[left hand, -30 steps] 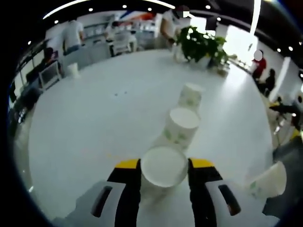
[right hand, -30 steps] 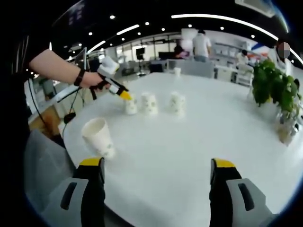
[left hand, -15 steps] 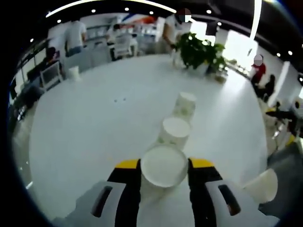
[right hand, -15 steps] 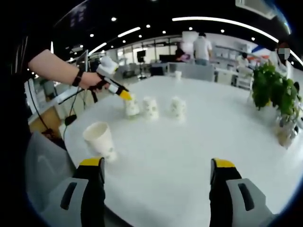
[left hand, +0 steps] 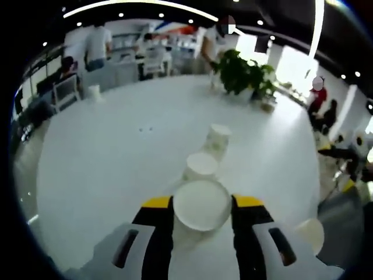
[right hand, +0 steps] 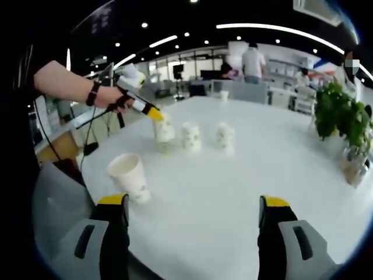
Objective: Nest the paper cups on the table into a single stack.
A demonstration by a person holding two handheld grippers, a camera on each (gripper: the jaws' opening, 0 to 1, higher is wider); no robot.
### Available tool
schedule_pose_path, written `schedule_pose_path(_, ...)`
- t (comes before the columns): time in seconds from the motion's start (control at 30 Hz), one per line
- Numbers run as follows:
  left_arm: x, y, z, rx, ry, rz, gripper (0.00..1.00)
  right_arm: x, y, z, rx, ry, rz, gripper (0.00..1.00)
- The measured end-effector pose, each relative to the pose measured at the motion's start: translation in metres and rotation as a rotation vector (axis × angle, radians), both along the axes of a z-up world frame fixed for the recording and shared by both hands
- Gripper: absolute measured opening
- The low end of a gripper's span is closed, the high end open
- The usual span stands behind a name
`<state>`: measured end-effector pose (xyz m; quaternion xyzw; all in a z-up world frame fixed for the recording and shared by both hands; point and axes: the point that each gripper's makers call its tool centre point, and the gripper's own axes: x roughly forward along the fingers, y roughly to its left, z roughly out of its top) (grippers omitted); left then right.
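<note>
While lifted, paper cup (left hand: 202, 205) pinched between left gripper (left hand: 203, 204) jaws.

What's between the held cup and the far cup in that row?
One cup stands between the held cup and the far cup, in the left gripper view.

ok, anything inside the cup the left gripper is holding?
Cup between the left gripper's jaws looks empty: plain white interior from above. Its lower outside and the table under it are hidden by the rim and jaws.
</note>
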<state>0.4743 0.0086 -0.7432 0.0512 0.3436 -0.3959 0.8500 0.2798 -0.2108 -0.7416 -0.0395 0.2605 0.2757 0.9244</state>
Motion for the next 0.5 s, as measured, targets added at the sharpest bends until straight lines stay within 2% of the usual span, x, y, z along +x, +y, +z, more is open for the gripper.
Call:
schedule_pose_path(0.2, -0.004, -0.006, 0.011, -0.041, -0.017, 0.016, 0.37, -0.002, 0.002, 0.004, 0.005, -0.010, 0.004, 0.90)
schedule_pose_path(0.3, -0.010, -0.010, 0.024, -0.075, -0.027, 0.025, 0.37, -0.003, 0.003, 0.005, 0.008, -0.012, 0.009, 0.90)
schedule_pose_path(0.37, -0.011, -0.014, 0.034, -0.116, -0.023, 0.045, 0.37, -0.004, 0.005, 0.007, 0.010, -0.017, 0.014, 0.90)
schedule_pose_path(0.43, -0.011, -0.020, 0.050, -0.191, -0.027, 0.075, 0.37, -0.004, 0.007, 0.009, 0.012, -0.020, 0.017, 0.90)
schedule_pose_path(0.5, -0.014, -0.020, 0.057, -0.202, -0.031, 0.084, 0.37, -0.003, 0.008, 0.012, 0.017, -0.028, 0.017, 0.90)
